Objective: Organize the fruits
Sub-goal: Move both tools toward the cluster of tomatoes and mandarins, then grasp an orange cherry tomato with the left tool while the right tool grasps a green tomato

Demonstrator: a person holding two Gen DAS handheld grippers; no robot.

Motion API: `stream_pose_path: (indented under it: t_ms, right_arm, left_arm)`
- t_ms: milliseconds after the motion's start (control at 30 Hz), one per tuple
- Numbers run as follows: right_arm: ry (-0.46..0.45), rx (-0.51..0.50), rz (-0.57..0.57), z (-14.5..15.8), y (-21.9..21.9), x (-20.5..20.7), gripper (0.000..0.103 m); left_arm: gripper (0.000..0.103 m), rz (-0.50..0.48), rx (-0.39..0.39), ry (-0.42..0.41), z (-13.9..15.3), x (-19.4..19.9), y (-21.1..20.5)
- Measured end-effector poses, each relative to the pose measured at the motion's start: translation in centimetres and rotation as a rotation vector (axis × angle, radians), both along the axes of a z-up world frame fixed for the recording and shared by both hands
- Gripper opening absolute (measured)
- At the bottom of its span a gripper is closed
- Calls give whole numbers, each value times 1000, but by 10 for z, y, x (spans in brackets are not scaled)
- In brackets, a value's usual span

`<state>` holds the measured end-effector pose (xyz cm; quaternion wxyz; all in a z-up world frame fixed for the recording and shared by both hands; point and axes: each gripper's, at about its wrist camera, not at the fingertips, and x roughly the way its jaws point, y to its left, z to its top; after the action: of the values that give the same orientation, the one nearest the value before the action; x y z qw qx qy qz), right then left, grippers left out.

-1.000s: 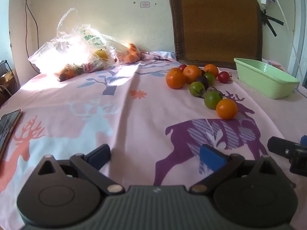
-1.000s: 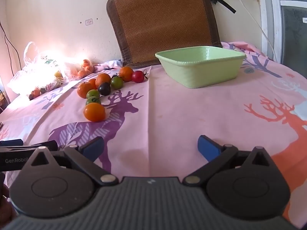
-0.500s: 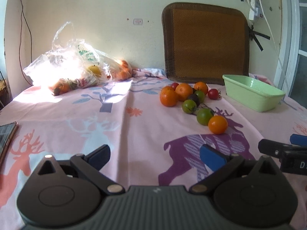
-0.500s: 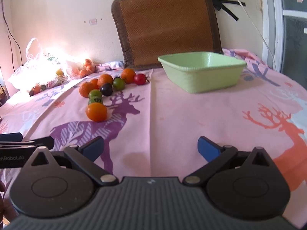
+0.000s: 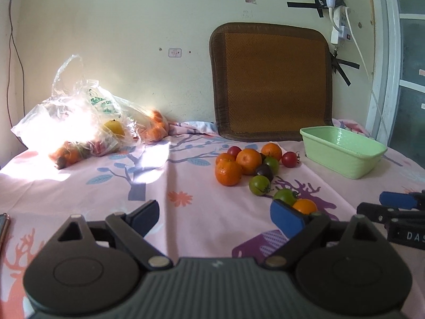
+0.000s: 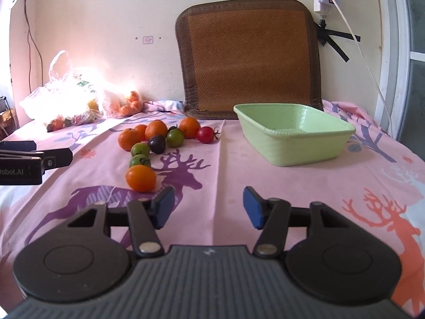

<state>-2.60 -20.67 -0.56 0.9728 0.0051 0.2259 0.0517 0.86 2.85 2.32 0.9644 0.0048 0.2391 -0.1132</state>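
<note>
A cluster of fruit lies on the pink deer-print cloth: oranges (image 5: 248,160) (image 6: 156,130), green tomatoes (image 5: 259,185) (image 6: 140,149), a dark one (image 6: 157,144), a red tomato (image 5: 289,159) (image 6: 205,134), and one orange fruit (image 6: 140,178) (image 5: 305,206) nearest me. An empty light-green tub (image 6: 293,133) (image 5: 342,150) stands to their right. My left gripper (image 5: 217,216) hovers low in front of the fruit, jaws closing slightly, nothing between them. My right gripper (image 6: 208,207) is beside the nearest orange fruit, jaws closing on empty air.
A clear plastic bag (image 5: 79,125) of more fruit lies at the back left in bright sunlight. A brown woven cushion (image 5: 271,81) leans on the wall behind the fruit. A phone edge (image 5: 4,226) shows at far left. Cables hang at the right wall.
Both views have tilted up, showing more wall. The right gripper's jaws have narrowed a good deal; the left gripper's right finger has moved in a little and now overlaps the nearest orange fruit.
</note>
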Motion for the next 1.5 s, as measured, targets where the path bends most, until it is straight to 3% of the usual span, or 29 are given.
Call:
stream_pose_path:
  t_ms: [133, 267, 367, 433, 500, 700, 867, 1033, 1133, 1300, 1400, 1433, 1500]
  right_arm:
    - [11, -14, 20, 0, 5, 7, 53]
    - [2, -31, 20, 1, 8, 16, 53]
    - [10, -6, 3, 0, 5, 25, 53]
    - [35, 27, 0, -6, 2, 30, 53]
    - [73, 45, -10, -12, 1, 36, 51]
    - [61, 79, 10, -11, -1, 36, 51]
    - [69, 99, 123, -9, 0, 36, 51]
    - [101, 103, 243, -4, 5, 45, 51]
    - [94, 79, 272, 5, 3, 55, 50]
    - [154, 203, 295, 23, -18, 88, 39]
    - [176, 221, 329, 28, -16, 95, 38]
    - [180, 223, 343, 29, -15, 96, 38]
    - [185, 210, 371, 28, -11, 96, 38]
  left_arm:
    - [91, -31, -18, 44, -7, 8, 1]
    - [89, -63, -29, 19, -4, 16, 1]
    - [89, -71, -36, 23, -12, 24, 1]
    - [80, -95, -52, 72, -15, 31, 1]
    - [81, -111, -77, 74, -15, 32, 4]
    - [81, -141, -146, 100, -18, 37, 10]
    - [79, -187, -201, 102, -16, 37, 15]
    - [73, -265, -265, 158, -15, 44, 7]
    - [68, -301, -218, 156, -12, 43, -15]
    - [64, -360, -96, 184, -15, 44, -64]
    - [51, -323, -52, 195, -22, 47, -74]
    - [38, -316, -42, 194, -23, 47, -75]
    - [33, -303, -40, 191, -22, 45, -72]
